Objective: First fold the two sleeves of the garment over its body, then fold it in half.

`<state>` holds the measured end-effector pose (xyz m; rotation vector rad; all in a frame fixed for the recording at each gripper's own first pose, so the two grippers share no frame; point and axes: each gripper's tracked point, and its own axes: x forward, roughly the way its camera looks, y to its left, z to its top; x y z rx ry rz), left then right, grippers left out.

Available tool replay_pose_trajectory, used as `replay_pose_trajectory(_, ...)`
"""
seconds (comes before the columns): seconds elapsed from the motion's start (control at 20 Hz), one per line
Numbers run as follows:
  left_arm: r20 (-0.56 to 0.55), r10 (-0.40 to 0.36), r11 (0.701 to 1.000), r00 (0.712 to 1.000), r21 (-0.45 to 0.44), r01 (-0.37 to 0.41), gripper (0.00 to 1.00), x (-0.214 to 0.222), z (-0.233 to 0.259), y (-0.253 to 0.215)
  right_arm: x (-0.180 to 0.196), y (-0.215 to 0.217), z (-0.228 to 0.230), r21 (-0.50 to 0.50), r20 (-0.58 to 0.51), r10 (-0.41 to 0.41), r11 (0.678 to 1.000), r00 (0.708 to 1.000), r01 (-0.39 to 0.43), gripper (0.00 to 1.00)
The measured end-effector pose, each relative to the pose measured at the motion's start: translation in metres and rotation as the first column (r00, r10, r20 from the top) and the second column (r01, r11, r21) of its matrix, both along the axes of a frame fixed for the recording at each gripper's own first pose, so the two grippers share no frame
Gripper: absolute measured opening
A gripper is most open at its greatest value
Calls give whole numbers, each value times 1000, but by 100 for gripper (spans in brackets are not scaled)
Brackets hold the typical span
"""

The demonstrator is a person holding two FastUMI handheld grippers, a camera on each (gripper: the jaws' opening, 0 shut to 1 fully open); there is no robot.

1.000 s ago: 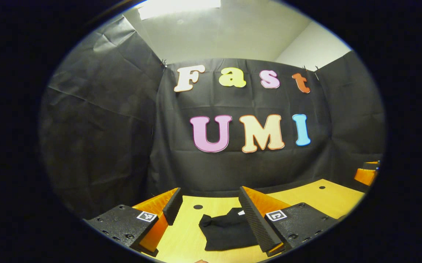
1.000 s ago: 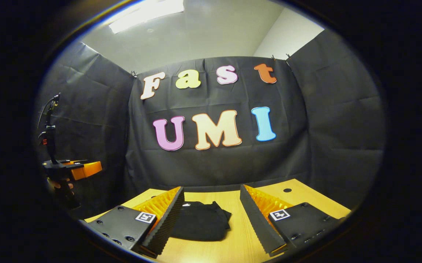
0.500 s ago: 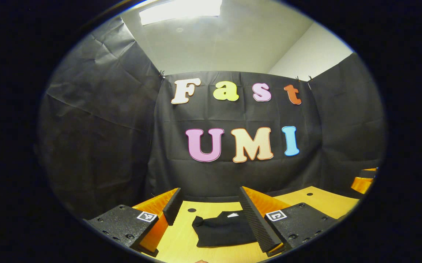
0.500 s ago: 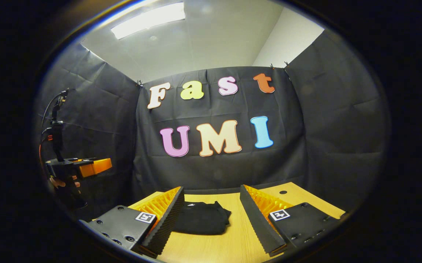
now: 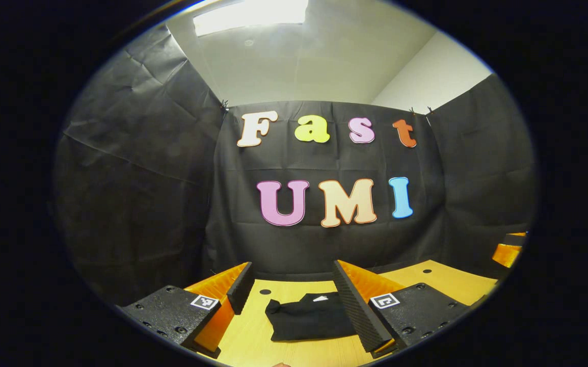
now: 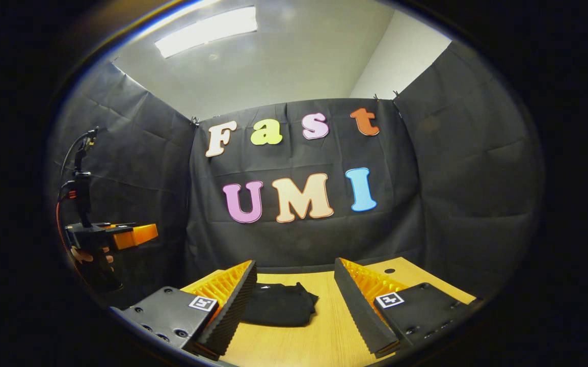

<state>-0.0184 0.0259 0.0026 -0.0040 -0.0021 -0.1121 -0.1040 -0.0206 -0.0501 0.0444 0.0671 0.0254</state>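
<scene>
We see the black cloth garment point(image 5: 308, 320) lying folded in a compact bundle on the light wooden table point(image 5: 447, 278), with both the left gripper point(image 5: 294, 295) and right gripper point(image 6: 294, 295) raised above it, fingers spread wide, holding nothing.

Garment point(image 5: 306, 320): right part hidden behind left gripper's point(image 5: 294, 295) finger at 5 o'clock. Right gripper view: garment's left edge hidden behind finger point(image 6: 233, 306); folds unreadable.
</scene>
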Motion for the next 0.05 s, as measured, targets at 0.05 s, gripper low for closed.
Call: replay_pose_trajectory(0.05, 4, -3, 1000, 1000, 4, 3, 92, -2, 2, -1, -2, 0, 2, 3, 7, 1, 1000, 1000, -1, 94)
